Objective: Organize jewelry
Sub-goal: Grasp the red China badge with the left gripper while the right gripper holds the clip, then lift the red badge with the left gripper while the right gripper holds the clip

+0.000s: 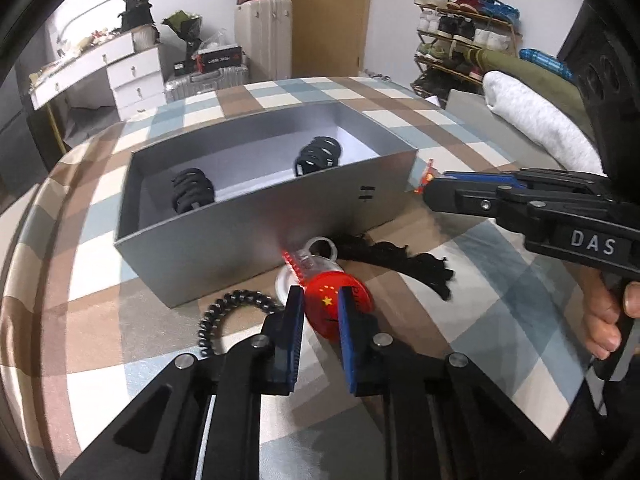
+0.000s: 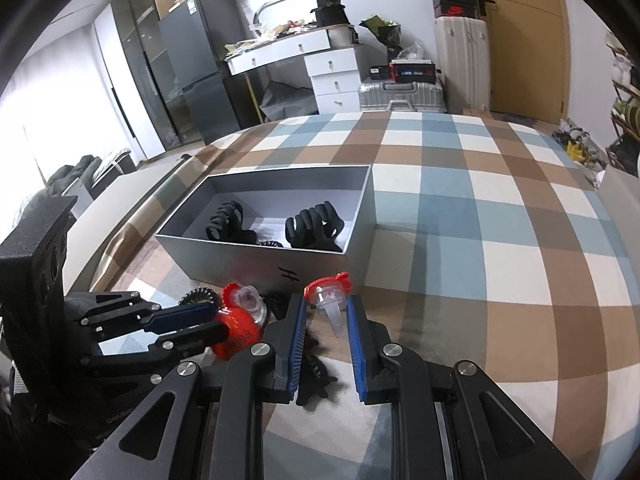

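Left claw (image 1: pixel 320 304) has its blue-padded jaws pressed on the sides of a red round clip bearing yellow stars (image 1: pixel 338 300), which lies on the checked blue, brown and cream bedspread (image 1: pixel 500 264) just in front of the grey rectangular cardboard box (image 1: pixel 256 216). A clear plastic piece with a red toothed edge (image 1: pixel 308 260) sits touching it on the box side, and a black coiled hair tie (image 1: pixel 228 312) lies just to its left. The grip looks taken low and from the near side, probably so the clip can be lifted over the box wall.

Right claw (image 2: pixel 326 312) is pinched on a small clear plastic clip with a red scalloped top (image 2: pixel 326 296), held above the bedspread near the box's corner, apparently waiting its turn. A black lacy piece (image 1: pixel 404 260) lies under it.

Inside the box rest two black claw-style hair clips (image 1: pixel 192 196), well apart, which suggests sorted items go there.

Readable writing: "DAS" on the right claw's body, and a mark like "H" on the box front. Lettering on the red clip is too small to read.
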Available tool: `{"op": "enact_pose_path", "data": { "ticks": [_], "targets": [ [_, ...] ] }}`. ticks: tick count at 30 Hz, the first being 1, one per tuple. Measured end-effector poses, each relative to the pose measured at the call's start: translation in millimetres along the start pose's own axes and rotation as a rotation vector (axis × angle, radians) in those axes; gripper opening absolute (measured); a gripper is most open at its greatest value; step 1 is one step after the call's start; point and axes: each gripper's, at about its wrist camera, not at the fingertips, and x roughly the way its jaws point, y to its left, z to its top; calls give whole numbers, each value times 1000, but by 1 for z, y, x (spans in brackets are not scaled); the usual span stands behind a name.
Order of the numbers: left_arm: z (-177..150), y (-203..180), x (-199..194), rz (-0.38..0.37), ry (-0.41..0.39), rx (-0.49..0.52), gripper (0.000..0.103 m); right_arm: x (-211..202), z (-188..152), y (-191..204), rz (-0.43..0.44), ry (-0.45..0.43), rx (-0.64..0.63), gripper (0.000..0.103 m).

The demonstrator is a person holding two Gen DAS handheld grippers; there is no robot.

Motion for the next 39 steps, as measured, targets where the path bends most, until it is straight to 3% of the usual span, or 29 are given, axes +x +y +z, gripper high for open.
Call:
{"op": "enact_pose_path", "data": {
  "ticks": [5, 9, 10, 20, 23, 29, 39],
  "targets": [
    [2, -5, 1, 13, 0, 14, 14, -2, 1, -1, 1, -4, 3, 20],
    [1, -12, 3, 4, -1, 44, 47, -4, 2, -5, -1, -9, 10, 20],
    [0, -14, 4, 16, -2, 49, 48, -4, 2, -5, 0, -10, 12, 20],
    [-2, -29, 13, 146, 40, 145, 48, -3, 3, -4, 5, -3, 9, 20],
    [-4, -29, 11, 96, 43, 154, 35, -3, 3, -5, 5, -5, 9, 20],
    [-8, -36, 6, -26, 61, 185, 35, -6, 3, -10, 4, -12, 22, 20],
    [-6, -38, 7, -26, 58, 185, 37, -8, 5, -12, 12, -18, 28, 20]
  ]
}}
